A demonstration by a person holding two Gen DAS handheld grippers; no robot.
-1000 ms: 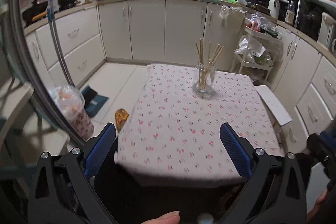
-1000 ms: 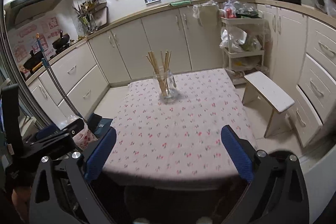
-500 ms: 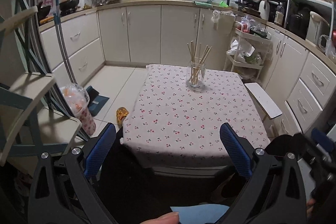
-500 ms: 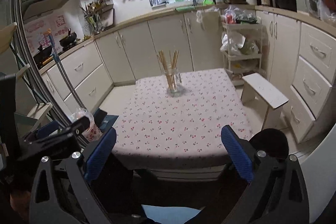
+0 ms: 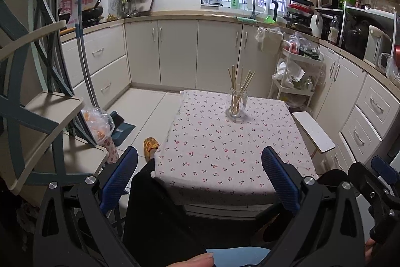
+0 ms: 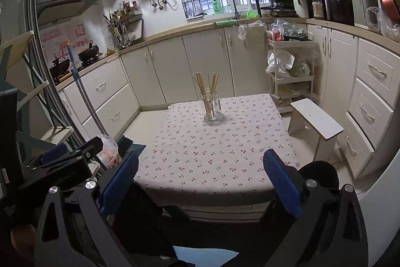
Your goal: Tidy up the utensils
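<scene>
Chopsticks (image 5: 239,84) stand in jar (image 5: 237,105) (both claws gaping).

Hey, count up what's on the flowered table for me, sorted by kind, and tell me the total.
Glass jar: 1, standing upright on the cherry-print tablecloth.
Wooden chopsticks: a bundle standing in the jar; they overlap, so an exact count cannot be read.
Total: 1 jar and 1 bundle of chopsticks, 2 kinds, nothing else on the table.
</scene>
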